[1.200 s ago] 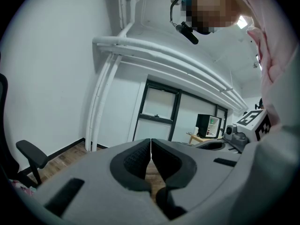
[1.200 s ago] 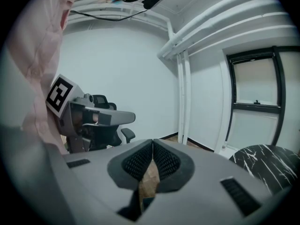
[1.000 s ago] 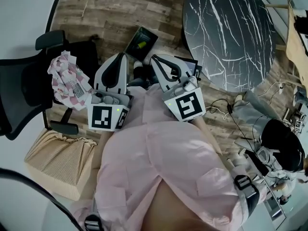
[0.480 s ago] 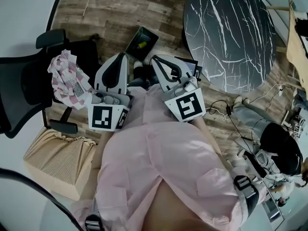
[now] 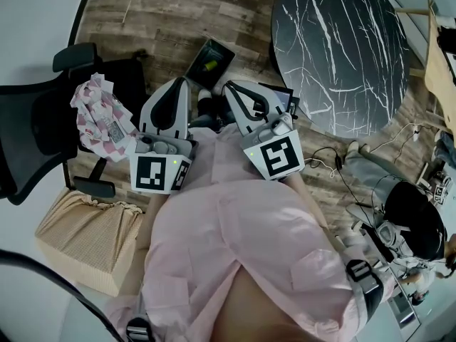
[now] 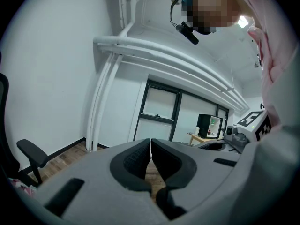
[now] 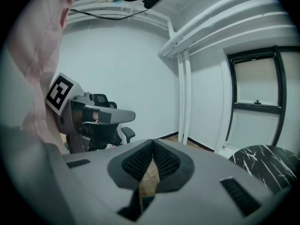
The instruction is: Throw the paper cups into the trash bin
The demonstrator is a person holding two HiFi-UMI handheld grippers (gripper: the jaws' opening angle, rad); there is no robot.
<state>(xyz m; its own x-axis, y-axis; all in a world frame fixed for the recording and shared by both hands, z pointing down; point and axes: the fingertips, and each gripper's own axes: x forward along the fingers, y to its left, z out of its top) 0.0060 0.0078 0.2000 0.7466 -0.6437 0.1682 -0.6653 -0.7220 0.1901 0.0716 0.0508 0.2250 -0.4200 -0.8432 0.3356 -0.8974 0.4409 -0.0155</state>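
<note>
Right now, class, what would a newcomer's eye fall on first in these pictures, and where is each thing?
The left gripper and right gripper, both shut and empty, point away from the person's pink shirt at the head view's centre. A round black marble table fills the upper right, and a pink-checked cloth lies on the black chair at left.

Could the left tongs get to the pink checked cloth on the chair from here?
Probably yes. The left tongs, shut and empty, point out from the chest, and the pink checked cloth lies on the chair just to their left, nothing visible between them. They would need opening first.
</note>
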